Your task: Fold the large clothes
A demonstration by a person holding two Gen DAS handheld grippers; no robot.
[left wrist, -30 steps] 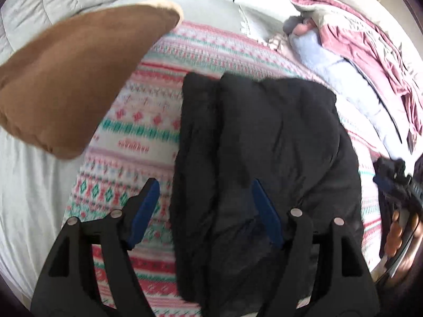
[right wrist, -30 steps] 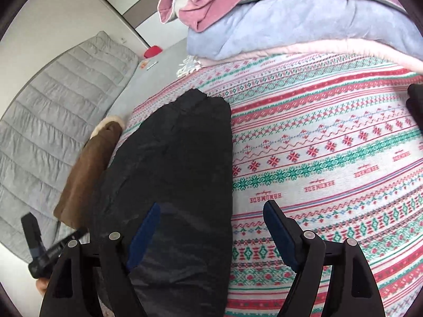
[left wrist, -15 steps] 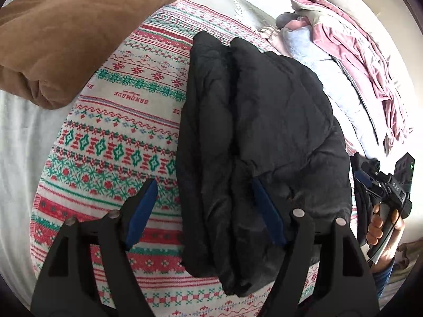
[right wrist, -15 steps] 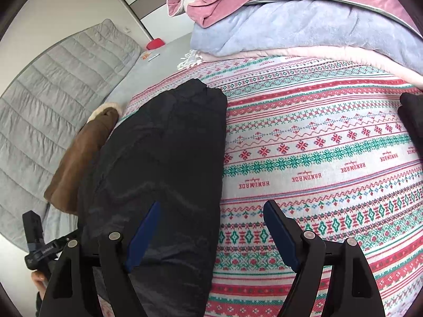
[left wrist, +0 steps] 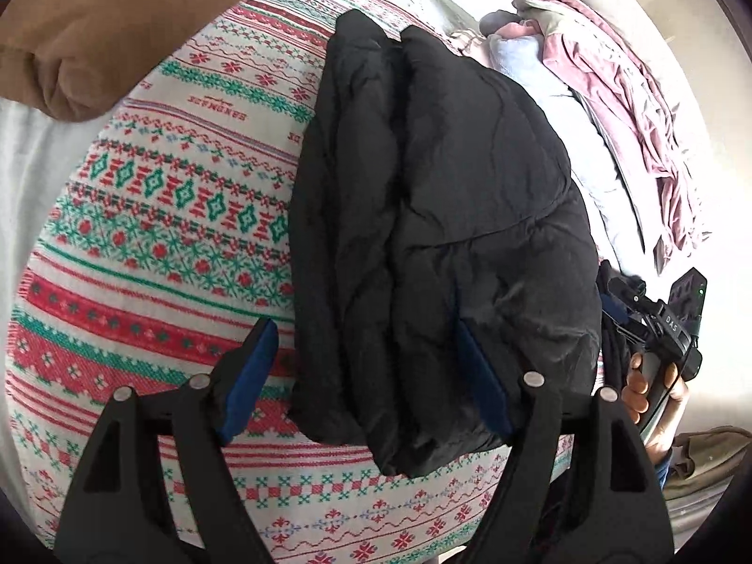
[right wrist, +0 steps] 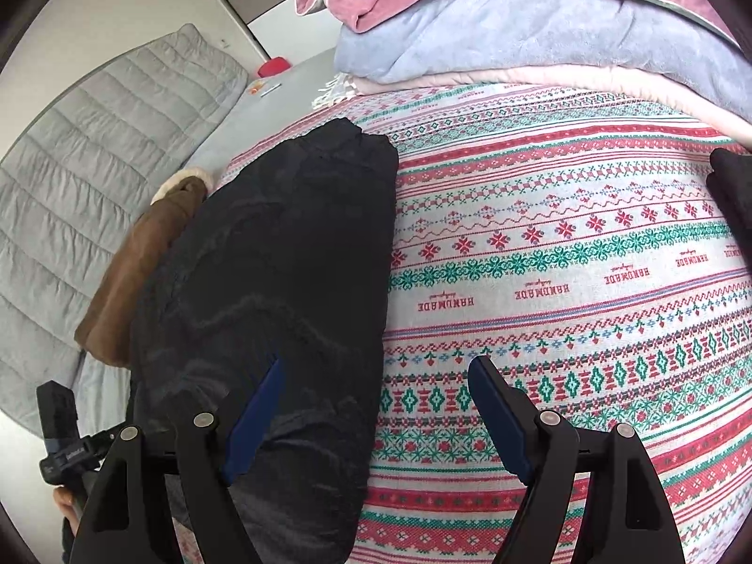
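A black puffy jacket [left wrist: 437, 216] lies folded into a long narrow bundle on a red, green and white patterned blanket [left wrist: 155, 216]. My left gripper [left wrist: 366, 376] is open and empty, raised above the jacket's near end. The jacket also shows in the right wrist view [right wrist: 282, 282], left of centre. My right gripper [right wrist: 376, 413] is open and empty, held above the jacket's right edge and the blanket [right wrist: 564, 282]. The right gripper also shows at the far right of the left wrist view [left wrist: 658, 329], in a hand.
A brown pillow [left wrist: 94, 23] lies at the blanket's left. A pile of pink and pale blue bedding [right wrist: 517, 14] is stacked at the far side. A grey quilted headboard [right wrist: 94, 164] runs along the left. Another dark garment [right wrist: 733, 188] sits at the right edge.
Both grippers have pulled back and risen from the jacket, so more of the blanket and the jacket's near end show. Both stay open and empty.
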